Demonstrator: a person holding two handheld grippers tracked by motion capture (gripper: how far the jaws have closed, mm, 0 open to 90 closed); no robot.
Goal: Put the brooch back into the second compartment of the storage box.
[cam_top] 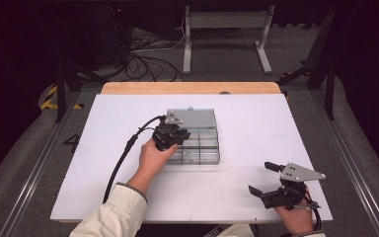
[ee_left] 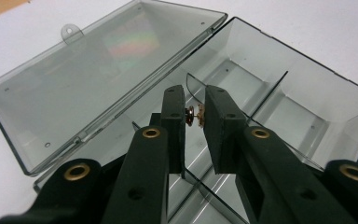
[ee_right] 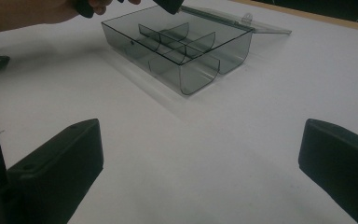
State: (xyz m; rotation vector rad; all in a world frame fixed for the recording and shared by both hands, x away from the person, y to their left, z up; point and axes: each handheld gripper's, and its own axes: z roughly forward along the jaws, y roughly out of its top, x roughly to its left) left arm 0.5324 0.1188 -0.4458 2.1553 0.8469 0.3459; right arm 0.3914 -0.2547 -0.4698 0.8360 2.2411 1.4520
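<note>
Small brass part, visible in the left gripper view and too small for the high view, sits pinched between the closed jaws of the left gripper above the smoky plastic box; its axis runs across from pad to pad. Near the table's front edge, the right gripper rests with jaws wide apart, empty. Beyond, the box's lid lies flat open

Left tool over open compartment box on white table; right tool well apart, jaws spread.
</note>
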